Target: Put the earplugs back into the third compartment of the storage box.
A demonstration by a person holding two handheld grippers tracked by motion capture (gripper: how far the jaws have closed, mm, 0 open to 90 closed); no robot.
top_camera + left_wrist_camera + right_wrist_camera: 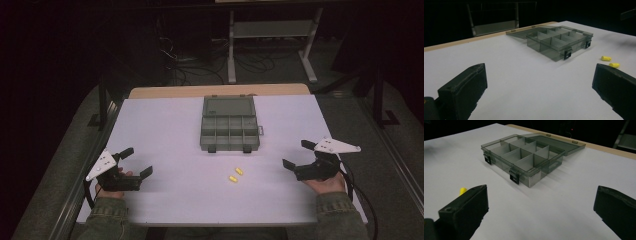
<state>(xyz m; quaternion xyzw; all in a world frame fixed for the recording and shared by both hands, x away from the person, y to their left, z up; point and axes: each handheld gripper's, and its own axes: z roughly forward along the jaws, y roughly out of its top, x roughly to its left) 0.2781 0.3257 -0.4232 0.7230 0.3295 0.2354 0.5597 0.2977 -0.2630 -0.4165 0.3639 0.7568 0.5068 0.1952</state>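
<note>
1. Two small yellow earplugs (235, 174) lie side by side on the white table (165, 125), just in front of the organiser box and between the two grippers; nothing touches them
2. In the left gripper view both earplugs (610, 61) show close to the right-hand jaw; in the right gripper view one yellow plug (462, 190) peeks out from behind the left-hand jaw
3. The smoky transparent organiser box (229, 131) sits near the middle of the table, its lid (228, 106) folded flat back on the far side, and its divided compartments look bare
4. Two dark latches (514, 177) hang on the box's near wall
5. The left gripper (135, 162) rests low at the table's near left edge, held by a hand in a green sleeve, claw released and spread wide with nothing between the jaws
6. The right gripper (297, 154) sits at the near right, well apart from the earplugs, claw likewise released and holding nothing
7. Beyond the table stands a pale metal frame (272, 37) among cables on the dark floor
</note>
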